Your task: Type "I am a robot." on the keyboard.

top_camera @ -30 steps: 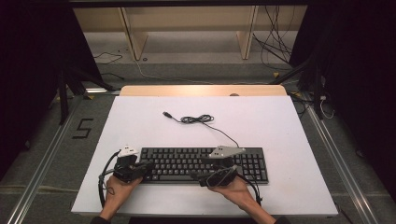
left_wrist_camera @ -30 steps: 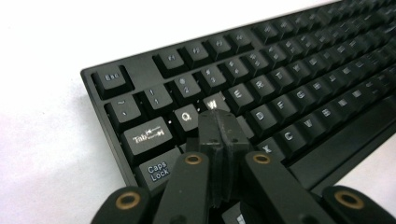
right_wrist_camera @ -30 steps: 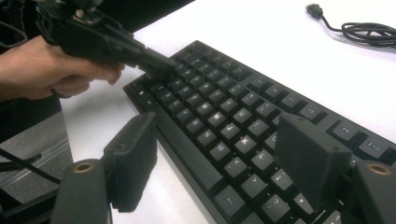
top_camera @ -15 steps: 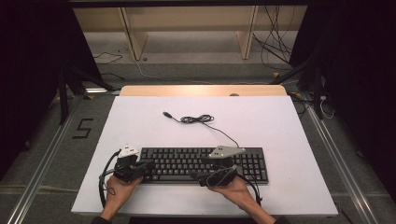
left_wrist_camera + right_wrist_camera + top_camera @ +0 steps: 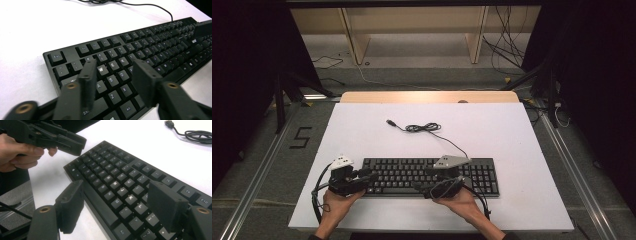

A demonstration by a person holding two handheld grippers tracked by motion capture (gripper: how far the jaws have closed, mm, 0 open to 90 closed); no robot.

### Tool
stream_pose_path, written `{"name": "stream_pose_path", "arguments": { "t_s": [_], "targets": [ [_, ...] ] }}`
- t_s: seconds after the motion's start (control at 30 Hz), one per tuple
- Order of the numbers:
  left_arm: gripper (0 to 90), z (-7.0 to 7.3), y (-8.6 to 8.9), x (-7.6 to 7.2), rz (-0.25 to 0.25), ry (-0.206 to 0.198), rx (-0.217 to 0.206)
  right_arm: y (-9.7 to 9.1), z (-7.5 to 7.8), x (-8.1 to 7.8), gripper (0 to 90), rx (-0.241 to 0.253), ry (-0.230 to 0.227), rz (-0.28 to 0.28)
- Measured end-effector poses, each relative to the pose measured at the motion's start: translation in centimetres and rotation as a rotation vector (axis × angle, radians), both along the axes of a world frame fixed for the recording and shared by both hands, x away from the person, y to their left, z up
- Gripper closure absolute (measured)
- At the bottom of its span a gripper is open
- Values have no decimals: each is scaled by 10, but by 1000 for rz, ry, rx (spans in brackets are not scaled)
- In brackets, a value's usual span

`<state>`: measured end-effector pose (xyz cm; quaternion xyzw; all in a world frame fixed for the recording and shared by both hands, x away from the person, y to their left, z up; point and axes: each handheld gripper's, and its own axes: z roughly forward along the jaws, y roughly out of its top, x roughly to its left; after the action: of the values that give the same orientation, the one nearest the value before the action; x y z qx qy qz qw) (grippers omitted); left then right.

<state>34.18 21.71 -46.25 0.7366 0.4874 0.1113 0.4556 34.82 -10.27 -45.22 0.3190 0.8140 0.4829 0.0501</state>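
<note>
Keyboard (image 5: 432, 176) is a black full-size one, sitting flat on the white tabletop (image 5: 522, 145) along the near edge, long side running left to right. Its thin black cable (image 5: 424, 128) leaves the back edge and trails up toward the middle of the tabletop, where it bunches into a small loose coil and ends in a plug lying free.

Left gripper (image 5: 362, 176) is over the keyboard's left end, held low by the left hand (image 5: 337, 202). Its jaws have just been opening and now stand apart with nothing between them; in the left gripper view they hang above the letter keys around W, S and X, not pinching anything.

Right gripper (image 5: 439, 186) is over the front edge of the keyboard, right of centre, with the right hand (image 5: 462, 204) behind it. Jaws are spread wide here too: in the right gripper view one sits just off the front edge over bare tabletop, the other above the keys at the right of the letter block, and neither pad presses on the keyboard. That same view also catches the left gripper hovering over the far left corner of the keys.
</note>
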Motion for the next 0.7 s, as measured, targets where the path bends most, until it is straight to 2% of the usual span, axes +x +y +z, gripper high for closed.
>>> {"name": "stream_pose_path", "arguments": {
  "t_s": [0.17,0.33,0.4,0.47,0.6,0.7],
  "targets": [
    [414,2,1,-2,2,-7,-18,4,-2,3,308,-9,-2,6],
    [354,4,2,-5,9,-20,-37,7,-2,7,336,-19,0,12],
    [340,5,3,-6,12,-24,-40,8,-3,8,386,-19,-4,18],
    [331,6,3,-7,10,-26,-45,10,-3,10,446,-39,-3,15],
    [322,6,2,-9,7,-33,-54,13,-4,13,619,-59,7,17],
    [313,6,1,-10,-2,-31,-57,16,-6,15,709,-79,11,20]
  ]
}}
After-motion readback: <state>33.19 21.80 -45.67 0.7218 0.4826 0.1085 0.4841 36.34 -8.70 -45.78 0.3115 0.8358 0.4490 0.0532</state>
